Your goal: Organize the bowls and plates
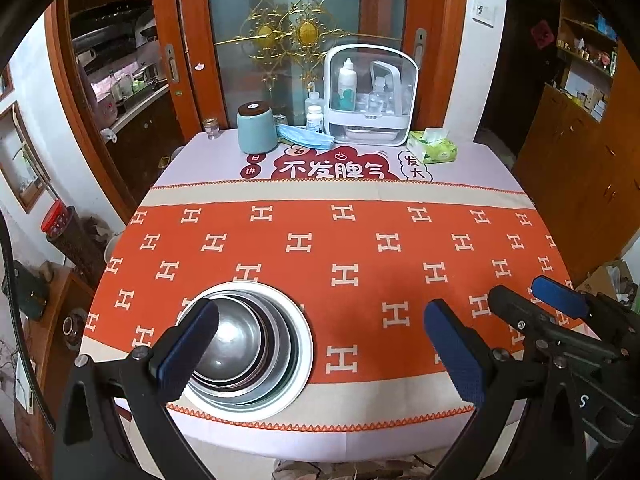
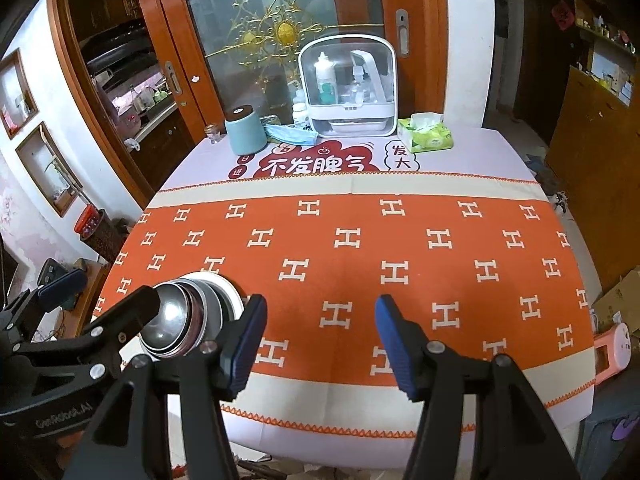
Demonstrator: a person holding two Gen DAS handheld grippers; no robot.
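Left wrist view: left hand-held gripper [image 1: 320, 340] fills the lower frame, its blue pads set wide apart and nothing between them.
Left pad [image 1: 188, 344]: overlaps the stacked dishes in the picture; contact cannot be told.
Right hand-held gripper [image 1: 516, 312]: at the lower right of the left wrist view; in its own view [image 2: 320, 344] it sits low at centre, jaws moderately apart over bare cloth, gripping nothing.
Metal bowls [image 1: 236, 336]: nested together, sitting on a white plate [image 1: 300, 344] in the lower left, near the front edge of the desk [image 1: 360, 428].
Cloth [image 1: 360, 248]: orange with pale H marks, covering the desk.
Far edge, upper centre: teal canister [image 1: 256, 128], blue face mask [image 1: 306, 138], white storage box [image 1: 370, 96], green tissue pack [image 1: 432, 146].
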